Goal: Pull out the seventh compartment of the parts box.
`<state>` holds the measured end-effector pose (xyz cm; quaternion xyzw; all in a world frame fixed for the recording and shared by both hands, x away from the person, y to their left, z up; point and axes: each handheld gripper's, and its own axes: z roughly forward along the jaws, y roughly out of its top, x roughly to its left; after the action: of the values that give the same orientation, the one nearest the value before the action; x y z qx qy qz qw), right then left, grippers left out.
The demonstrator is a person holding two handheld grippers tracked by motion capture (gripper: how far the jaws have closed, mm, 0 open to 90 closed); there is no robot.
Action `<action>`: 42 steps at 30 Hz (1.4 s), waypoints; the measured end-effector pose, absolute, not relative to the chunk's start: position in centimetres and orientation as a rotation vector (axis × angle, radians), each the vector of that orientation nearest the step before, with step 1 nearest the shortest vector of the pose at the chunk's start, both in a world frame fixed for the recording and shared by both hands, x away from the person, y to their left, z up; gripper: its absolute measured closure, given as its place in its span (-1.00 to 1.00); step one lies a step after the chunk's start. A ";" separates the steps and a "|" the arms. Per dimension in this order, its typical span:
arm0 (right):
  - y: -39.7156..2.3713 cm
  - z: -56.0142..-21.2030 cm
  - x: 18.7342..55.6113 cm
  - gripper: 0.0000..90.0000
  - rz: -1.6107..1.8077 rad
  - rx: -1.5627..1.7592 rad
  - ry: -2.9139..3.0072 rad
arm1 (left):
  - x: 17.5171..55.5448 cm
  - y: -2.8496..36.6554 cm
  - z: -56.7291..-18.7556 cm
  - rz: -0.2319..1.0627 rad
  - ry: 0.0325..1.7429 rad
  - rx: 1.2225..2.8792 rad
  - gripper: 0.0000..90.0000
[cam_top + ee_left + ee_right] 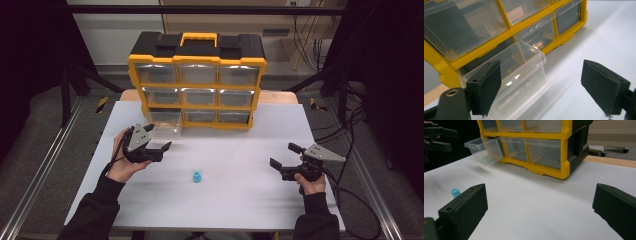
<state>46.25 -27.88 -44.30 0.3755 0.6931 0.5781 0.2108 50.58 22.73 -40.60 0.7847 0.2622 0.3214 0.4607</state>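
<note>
A yellow and black drawer cabinet (197, 75) stands at the back of the white table (240, 210). Its bottom left clear drawer (165, 121) is pulled out and looks empty. My left gripper (160, 136) hovers just in front of that drawer, open, with nothing pressed between its pads. In the left gripper view the drawer (519, 67) lies close behind the spread jaws of the left gripper (541, 85). A small blue cap-like piece (197, 176) stands on the table between the hands. My right gripper (281, 154) is open and empty at the right, and the blue piece (455, 192) sits off its left jaw.
The cabinet (564, 147) has three rows of clear drawers, the others pushed in. The table's wooden back edge shows behind it. Metal rails run along both sides of the table, and cables lie on the floor at the right.
</note>
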 end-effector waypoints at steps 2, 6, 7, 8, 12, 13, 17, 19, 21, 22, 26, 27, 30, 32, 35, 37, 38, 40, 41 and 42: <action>-27.9 -44.3 46.2 -0.99 1.607 1.043 1.927 | 50.5 22.8 -40.7 0.776 0.657 1.923 -0.65; -27.9 -44.3 46.2 -0.99 1.608 1.043 1.927 | 50.3 22.9 -40.7 0.739 0.674 1.909 -0.68; -27.9 -44.3 46.2 -0.99 1.604 1.041 1.928 | 50.3 22.9 -40.7 0.735 0.676 1.901 -0.69; -27.9 -44.3 46.2 -0.99 1.605 1.041 1.928 | 50.2 23.0 -40.7 0.726 0.678 1.894 -0.69; -27.8 -44.3 46.3 -0.99 1.606 1.037 1.931 | 50.1 23.1 -40.6 0.695 0.684 1.879 -0.72; -27.8 -44.3 46.2 -0.99 1.605 1.037 1.933 | 50.0 23.1 -40.6 0.689 0.683 1.878 -0.73; -27.8 -44.3 46.2 -0.99 1.602 1.043 1.938 | 49.9 23.0 -40.8 0.644 0.673 1.879 -0.77; -27.8 -44.3 46.2 -0.99 1.603 1.039 1.941 | 49.8 22.9 -41.0 0.633 0.668 1.884 -0.78; -27.7 -44.3 46.2 -0.99 1.603 1.040 1.942 | 49.7 22.7 -41.1 0.615 0.664 1.887 -0.78; -27.7 -44.3 46.2 -0.99 1.602 1.034 1.940 | 49.7 22.7 -41.1 0.607 0.663 1.886 -0.78; -27.7 -44.3 46.2 -0.99 1.600 1.038 1.941 | 49.6 22.4 -41.2 0.581 0.665 1.878 -0.78; -27.7 -44.3 46.2 -0.99 1.598 1.041 1.942 | 49.6 22.4 -41.3 0.573 0.665 1.880 -0.78; -27.7 -44.3 46.2 -0.99 1.598 1.040 1.942 | 49.5 22.1 -41.3 0.562 0.660 1.882 -0.78; -27.7 -44.3 46.2 -0.99 1.600 1.041 1.942 | 49.5 22.0 -41.3 0.557 0.659 1.880 -0.78; -27.7 -44.3 46.3 -0.99 1.599 1.041 1.942 | 49.5 21.8 -41.4 0.536 0.661 1.875 -0.79; -27.7 -44.3 46.3 -0.99 1.599 1.041 1.942 | 49.5 21.7 -41.4 0.528 0.660 1.876 -0.80; -27.7 -44.3 46.2 -0.99 1.598 1.042 1.941 | 49.5 21.7 -41.5 0.522 0.659 1.876 -0.81; -27.7 -44.3 46.2 -0.99 1.599 1.044 1.941 | 49.4 21.5 -41.6 0.509 0.659 1.878 -0.81; -27.7 -44.3 46.2 -0.99 1.599 1.045 1.941 | 49.4 21.4 -41.6 0.504 0.656 1.880 -0.81; -27.7 -44.3 46.2 -0.99 1.599 1.041 1.940 | 49.4 21.3 -41.6 0.498 0.655 1.882 -0.81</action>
<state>46.24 -27.73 -44.30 0.3743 0.6973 0.5746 0.2086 49.40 21.28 -41.64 0.7841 0.2728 0.2075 0.5174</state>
